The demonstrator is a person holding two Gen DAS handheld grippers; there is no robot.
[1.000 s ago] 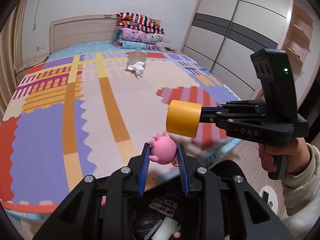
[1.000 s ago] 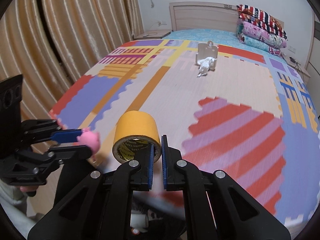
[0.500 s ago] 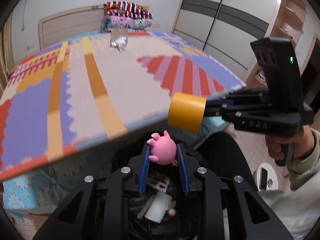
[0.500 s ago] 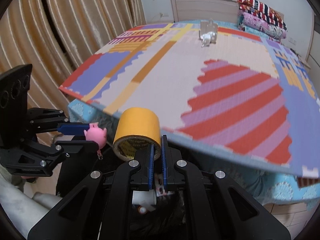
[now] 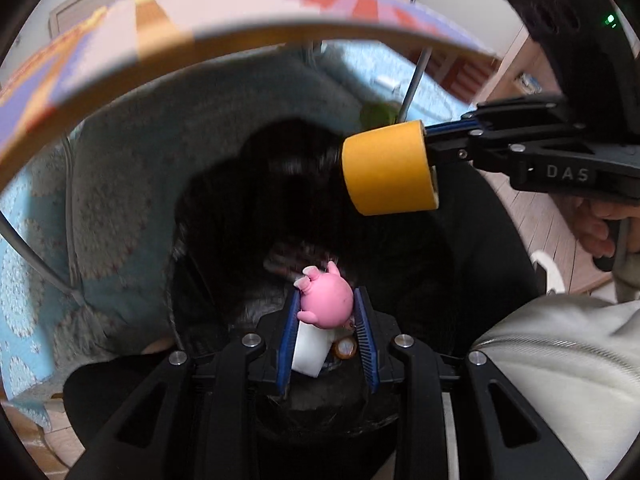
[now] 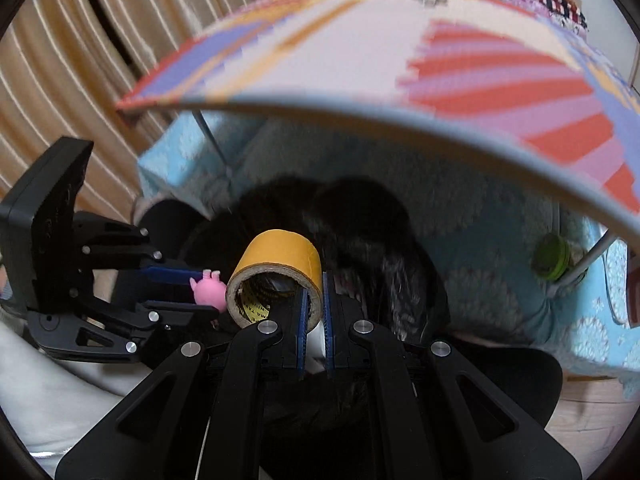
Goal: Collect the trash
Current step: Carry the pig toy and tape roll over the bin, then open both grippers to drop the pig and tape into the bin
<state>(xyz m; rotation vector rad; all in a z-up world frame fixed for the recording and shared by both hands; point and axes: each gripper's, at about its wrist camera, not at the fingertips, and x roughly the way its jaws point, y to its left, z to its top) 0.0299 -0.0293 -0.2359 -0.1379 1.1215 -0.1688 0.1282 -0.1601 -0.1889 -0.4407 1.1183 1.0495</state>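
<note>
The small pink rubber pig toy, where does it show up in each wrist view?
Left wrist view: small pink rubber pig toy at lower centre, clamped in the left tongs.
Right wrist view: pig at left of centre, beside the shared landmark, the yellow tape roll.

Pink pig-shaped toy (image 5: 326,300), small, round and rubbery with stubby legs and ears, pinched between the blue pads of the left tongs (image 5: 325,309), poised over the open black trash bag (image 5: 248,216). Roll of yellow-orange tape (image 6: 276,276) with a cardboard core, lying on its side with the hollow toward the right wrist camera, its wall clamped by the right tongs (image 6: 314,300), just beside the pig above the same bag. Inside the bag, under the pig, a white piece (image 5: 308,350) and a small orange round bit (image 5: 345,347).
</note>
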